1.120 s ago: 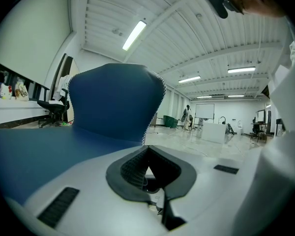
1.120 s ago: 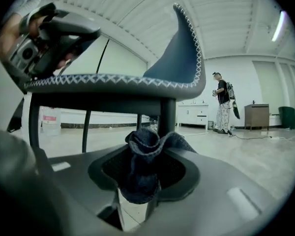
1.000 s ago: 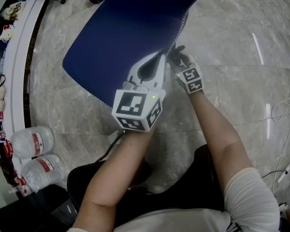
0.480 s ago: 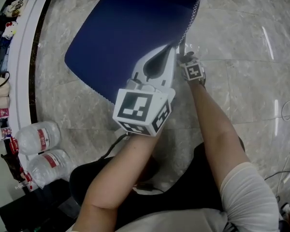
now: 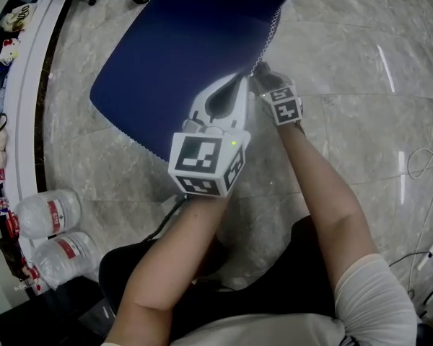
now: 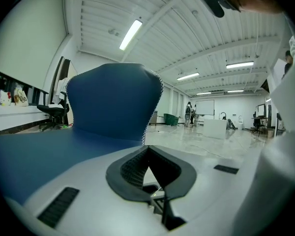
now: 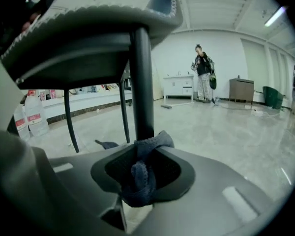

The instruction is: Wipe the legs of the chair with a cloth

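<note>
Now wiping: right gripper jaws closing on cloth wrapped round leg; left gripper jaws together, empty. Next, likely: slide along leg.

Marble floor: blue chair standing, two water bottles, loose cable.

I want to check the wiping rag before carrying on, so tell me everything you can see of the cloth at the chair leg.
The cloth is dark blue-grey with a fluffy, towel-like pile. It is bunched into a thick fold between the jaws of the right tool, which are closing on it. Its upper end presses against the dark, upright chair leg; the lower end hangs down inside the tool.
</note>
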Available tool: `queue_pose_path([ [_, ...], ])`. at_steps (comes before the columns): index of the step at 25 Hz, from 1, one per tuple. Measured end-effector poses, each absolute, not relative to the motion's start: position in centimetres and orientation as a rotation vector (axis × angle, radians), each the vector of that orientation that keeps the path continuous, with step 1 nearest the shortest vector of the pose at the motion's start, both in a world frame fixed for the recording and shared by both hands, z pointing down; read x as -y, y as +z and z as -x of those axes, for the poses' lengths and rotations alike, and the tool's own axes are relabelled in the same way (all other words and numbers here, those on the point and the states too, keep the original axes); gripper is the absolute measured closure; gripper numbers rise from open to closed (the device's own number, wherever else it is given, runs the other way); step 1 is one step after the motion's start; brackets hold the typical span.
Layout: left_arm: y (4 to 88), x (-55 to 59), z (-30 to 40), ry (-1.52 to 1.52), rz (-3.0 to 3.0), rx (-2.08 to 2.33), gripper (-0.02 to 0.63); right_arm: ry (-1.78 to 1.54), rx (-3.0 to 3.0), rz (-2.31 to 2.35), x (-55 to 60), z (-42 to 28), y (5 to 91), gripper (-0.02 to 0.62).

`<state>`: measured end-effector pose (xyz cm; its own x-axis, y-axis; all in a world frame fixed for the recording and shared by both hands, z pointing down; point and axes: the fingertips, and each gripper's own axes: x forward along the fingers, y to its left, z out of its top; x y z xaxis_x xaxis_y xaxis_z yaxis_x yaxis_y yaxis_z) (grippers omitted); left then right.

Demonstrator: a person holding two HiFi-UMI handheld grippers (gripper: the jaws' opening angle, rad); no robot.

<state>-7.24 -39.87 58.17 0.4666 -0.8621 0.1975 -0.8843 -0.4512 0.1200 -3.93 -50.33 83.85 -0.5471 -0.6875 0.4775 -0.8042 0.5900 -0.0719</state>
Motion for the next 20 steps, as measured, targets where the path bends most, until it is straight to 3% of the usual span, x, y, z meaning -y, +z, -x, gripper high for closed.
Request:
queue_pose_path([
  [12, 58.1, 39.7, 6.7, 0.187, -2.522, 1.54, 0.6, 0.176, 2.675, -1.274, 49.4, 3.1, 69.5, 0.558],
  [20, 57.8, 39.9, 6.2, 0.207, -2.529, 1.563, 0.599, 0.135, 2.721, -1.274, 47.7, 0.8, 66.7, 0.561],
])
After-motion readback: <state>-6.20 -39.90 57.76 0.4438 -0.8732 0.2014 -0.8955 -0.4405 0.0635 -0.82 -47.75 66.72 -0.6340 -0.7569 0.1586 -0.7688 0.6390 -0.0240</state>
